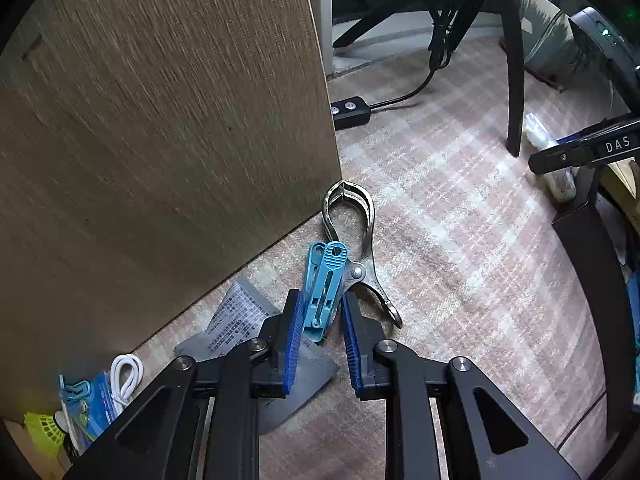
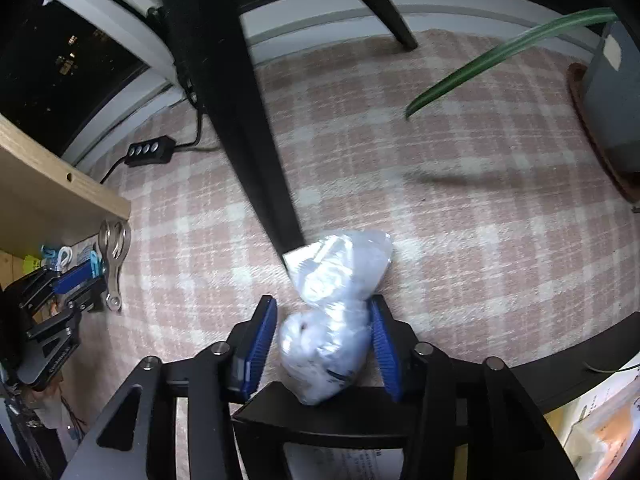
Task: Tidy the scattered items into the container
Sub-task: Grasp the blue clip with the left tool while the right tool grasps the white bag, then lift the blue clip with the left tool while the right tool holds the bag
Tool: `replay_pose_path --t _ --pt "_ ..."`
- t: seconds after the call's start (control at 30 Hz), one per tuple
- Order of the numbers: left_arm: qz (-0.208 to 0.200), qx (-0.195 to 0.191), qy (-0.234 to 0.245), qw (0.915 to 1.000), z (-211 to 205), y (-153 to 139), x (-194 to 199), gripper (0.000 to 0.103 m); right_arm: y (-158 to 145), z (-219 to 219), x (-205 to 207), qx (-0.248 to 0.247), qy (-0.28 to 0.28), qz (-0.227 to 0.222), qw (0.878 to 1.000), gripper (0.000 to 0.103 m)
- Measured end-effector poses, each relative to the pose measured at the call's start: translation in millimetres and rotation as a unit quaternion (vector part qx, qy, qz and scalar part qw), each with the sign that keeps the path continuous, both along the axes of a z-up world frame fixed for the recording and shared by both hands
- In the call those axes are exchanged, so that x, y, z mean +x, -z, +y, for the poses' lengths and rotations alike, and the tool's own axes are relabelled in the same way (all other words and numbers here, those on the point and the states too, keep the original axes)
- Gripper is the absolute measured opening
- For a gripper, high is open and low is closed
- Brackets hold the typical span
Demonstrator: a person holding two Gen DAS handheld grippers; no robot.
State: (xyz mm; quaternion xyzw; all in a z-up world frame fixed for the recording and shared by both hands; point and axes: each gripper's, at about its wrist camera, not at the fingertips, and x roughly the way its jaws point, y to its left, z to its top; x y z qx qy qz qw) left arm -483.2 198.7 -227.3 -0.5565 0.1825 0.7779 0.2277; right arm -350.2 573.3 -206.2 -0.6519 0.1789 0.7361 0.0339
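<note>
Between the left hand-held gripper's point(image 1: 320, 320) pads, a blue clothespin point(image 1: 323, 292) points away.

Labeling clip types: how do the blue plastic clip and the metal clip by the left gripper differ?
The blue plastic clip is short, straight and ribbed at its end; the metal clip is longer, shiny, with a looped head. The blue clip sits between the left gripper's pads; the metal clip lies outside them. Both rest on the checked carpet, overlapping.
</note>
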Motion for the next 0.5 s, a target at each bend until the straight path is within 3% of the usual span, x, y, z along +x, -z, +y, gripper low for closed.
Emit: replay_pose_path --t 0.33,0.5 --pt "-0.003 0.0 -0.014 0.9999 -11.9 -0.4 20.0 0.016 -9.6 -7.4 12.1 -0.016 -0.009 0.015 1.0 0.036" --pt "-0.015 0.022 -0.038 0.9989 -29.4 -2.3 42.9 0.016 -13.5 -20.7 6.8 -0.027 -0.028 0.021 0.999 0.035"
